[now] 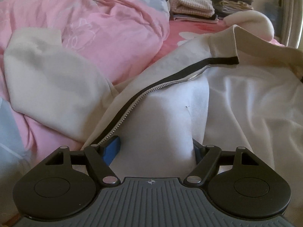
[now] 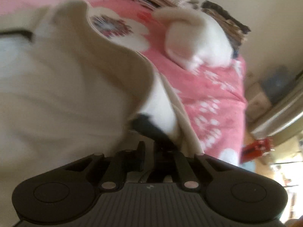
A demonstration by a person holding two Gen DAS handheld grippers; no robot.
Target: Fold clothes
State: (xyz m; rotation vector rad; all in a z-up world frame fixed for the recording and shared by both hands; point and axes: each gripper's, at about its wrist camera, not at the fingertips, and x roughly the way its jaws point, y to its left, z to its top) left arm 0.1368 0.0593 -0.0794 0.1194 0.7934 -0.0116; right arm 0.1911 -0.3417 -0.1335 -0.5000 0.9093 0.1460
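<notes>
A cream zip-up jacket [image 1: 236, 98] lies spread over the bed, its black-taped zipper [image 1: 151, 90] running diagonally. One sleeve [image 1: 47, 79] rests to the left on the pink bedding. My left gripper [image 1: 154, 147] stands wide open, and a ridge of jacket fabric fills the gap between its blue fingers [image 1: 111, 149], hiding the tips. In the blurred right wrist view, my right gripper [image 2: 148, 147] is shut on the jacket [image 2: 66, 87] at its black zipper edge [image 2: 149, 126]. Another cream part [image 2: 198, 37] of the jacket curls up farther back.
A rumpled pink duvet [image 1: 106, 28] is piled at the left. Two stacks of folded clothes [image 1: 191, 7] [image 1: 231, 1] sit at the back by the wall. The pink flowered sheet [image 2: 208, 94] ends at the bed's right edge, beyond which a red box [image 2: 255, 149] lies on the floor.
</notes>
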